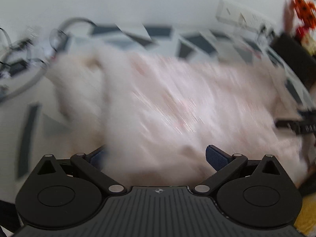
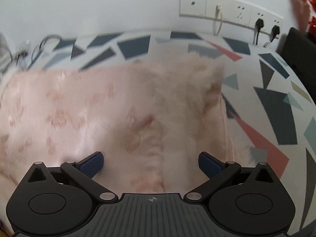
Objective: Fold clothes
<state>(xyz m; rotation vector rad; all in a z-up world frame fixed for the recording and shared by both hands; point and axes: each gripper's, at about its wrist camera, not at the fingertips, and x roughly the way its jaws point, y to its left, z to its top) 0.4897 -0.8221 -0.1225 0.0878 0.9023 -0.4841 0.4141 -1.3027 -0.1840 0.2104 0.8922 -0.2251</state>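
Both grippers have jaws spread wide, nothing clamped. Left gripper point(image 1: 156, 158): blue pads point(image 1: 214, 156) flank a raised fold of the pink garment point(image 1: 167, 102); motion blur makes it unclear whether the cloth touches either pad. Right gripper point(image 2: 151, 163): positioned over the same garment point(image 2: 79, 108), which lies spread on the table cover point(image 2: 276, 102) with a geometric print. Fluffy section point(image 2: 197, 79) sits at the garment's right edge. Wall sockets point(image 2: 237, 9) carry two black plugs point(image 2: 259, 22).
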